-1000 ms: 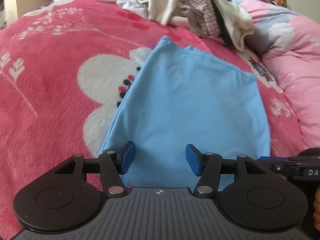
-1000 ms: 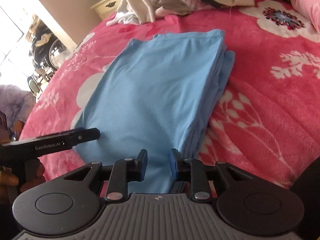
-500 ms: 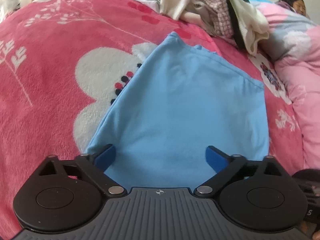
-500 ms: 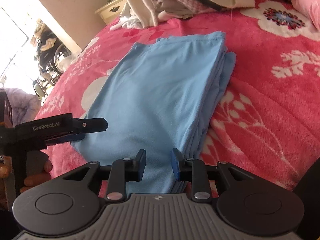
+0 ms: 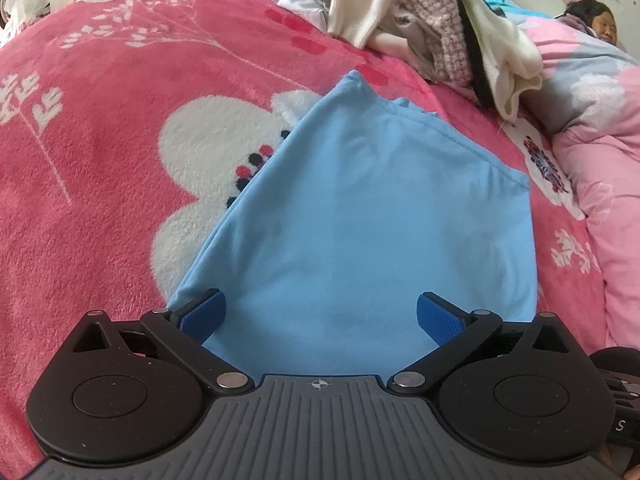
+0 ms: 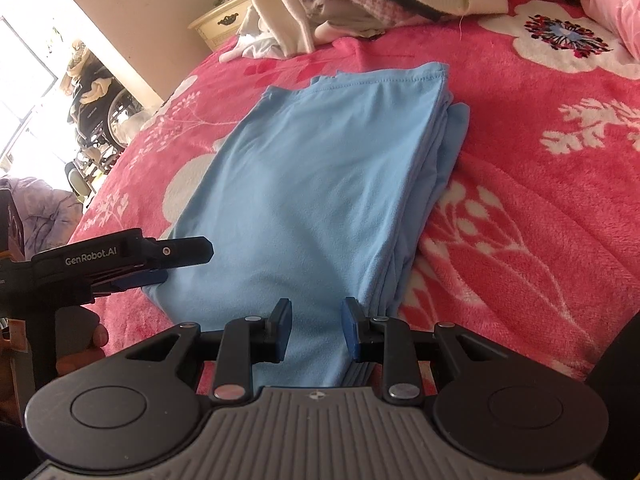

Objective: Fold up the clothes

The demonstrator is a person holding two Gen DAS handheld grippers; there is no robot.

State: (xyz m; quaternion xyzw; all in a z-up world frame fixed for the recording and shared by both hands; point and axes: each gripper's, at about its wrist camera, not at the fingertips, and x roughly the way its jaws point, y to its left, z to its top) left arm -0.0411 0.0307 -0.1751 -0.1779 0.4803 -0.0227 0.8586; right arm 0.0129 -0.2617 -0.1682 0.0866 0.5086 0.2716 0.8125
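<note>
Home bedroom, floral blanket (image 5: 120,128), nightstand (image 6: 222,24)

The left gripper (image 5: 320,316) points steeply downward, its jaws having just been opening and now spread as wide as they go, with nothing pressed between the blue pads (image 5: 202,314). The right gripper (image 6: 316,330) also tilts downward, its jaws parted only a little, the pads not clamped together. A hand (image 6: 78,350) holds the left gripper's handle from below.
</note>
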